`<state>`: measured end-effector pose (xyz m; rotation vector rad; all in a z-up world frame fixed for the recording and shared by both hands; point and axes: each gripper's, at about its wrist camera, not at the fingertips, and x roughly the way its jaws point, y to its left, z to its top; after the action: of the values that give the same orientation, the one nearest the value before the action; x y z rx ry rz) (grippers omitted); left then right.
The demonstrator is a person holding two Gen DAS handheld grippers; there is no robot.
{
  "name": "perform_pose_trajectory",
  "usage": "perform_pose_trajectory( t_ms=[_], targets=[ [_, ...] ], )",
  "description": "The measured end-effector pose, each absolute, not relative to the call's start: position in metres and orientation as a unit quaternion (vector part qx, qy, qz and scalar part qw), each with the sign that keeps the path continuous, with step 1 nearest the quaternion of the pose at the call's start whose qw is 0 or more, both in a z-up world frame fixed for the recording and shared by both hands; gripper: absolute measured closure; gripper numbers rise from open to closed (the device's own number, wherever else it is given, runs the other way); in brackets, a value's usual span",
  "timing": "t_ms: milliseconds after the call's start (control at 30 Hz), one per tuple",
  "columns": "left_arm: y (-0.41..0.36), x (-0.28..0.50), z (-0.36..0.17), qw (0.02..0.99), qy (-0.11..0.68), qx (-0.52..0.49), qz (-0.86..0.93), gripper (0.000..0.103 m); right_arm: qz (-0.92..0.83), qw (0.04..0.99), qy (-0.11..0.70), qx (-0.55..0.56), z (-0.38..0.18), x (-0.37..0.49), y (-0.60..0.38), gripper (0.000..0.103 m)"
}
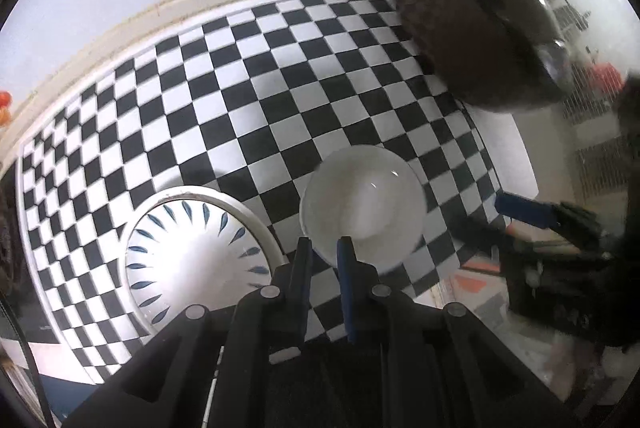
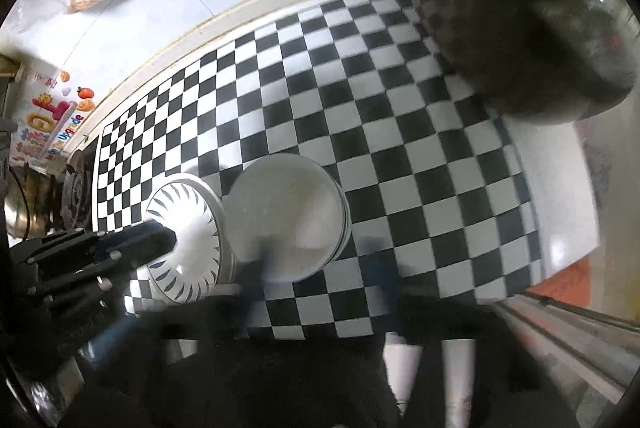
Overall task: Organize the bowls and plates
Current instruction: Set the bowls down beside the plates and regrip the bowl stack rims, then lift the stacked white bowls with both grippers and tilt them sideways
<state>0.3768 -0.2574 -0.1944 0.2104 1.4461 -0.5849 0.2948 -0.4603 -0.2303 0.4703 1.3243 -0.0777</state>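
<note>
On checkered cloth (image 1: 240, 87) | plain white bowl (image 1: 362, 201) (glossy) | left gripper (image 1: 324, 248) closed, empty | right gripper (image 2: 320, 268) wide, empty

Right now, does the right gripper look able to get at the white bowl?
Probably yes. The right gripper hangs over the near rim of the white bowl, jaws open, nothing between them; the left gripper is aside, over the patterned bowl.

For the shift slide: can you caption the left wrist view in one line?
Shut left hand-held gripper above a plain white bowl and a blue-petal patterned bowl on a checkered cloth.
</note>
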Motion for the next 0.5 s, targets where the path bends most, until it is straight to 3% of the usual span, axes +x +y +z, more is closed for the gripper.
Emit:
perform_pose_trajectory(
  t_ms=[300,500],
  targets=[
    [-0.261,0.436,-0.27,0.611,0.74,-0.002,-0.28,0.09,-0.021,0.725,0.641,0.249,-0.3,0.322,-0.472,0.019],
    [-0.275,0.447,-0.274,0.61,0.74,0.003,-0.283,0.085,-0.005,0.705,0.659,0.262,-0.328,0.335,-0.467,0.019]
  ],
)
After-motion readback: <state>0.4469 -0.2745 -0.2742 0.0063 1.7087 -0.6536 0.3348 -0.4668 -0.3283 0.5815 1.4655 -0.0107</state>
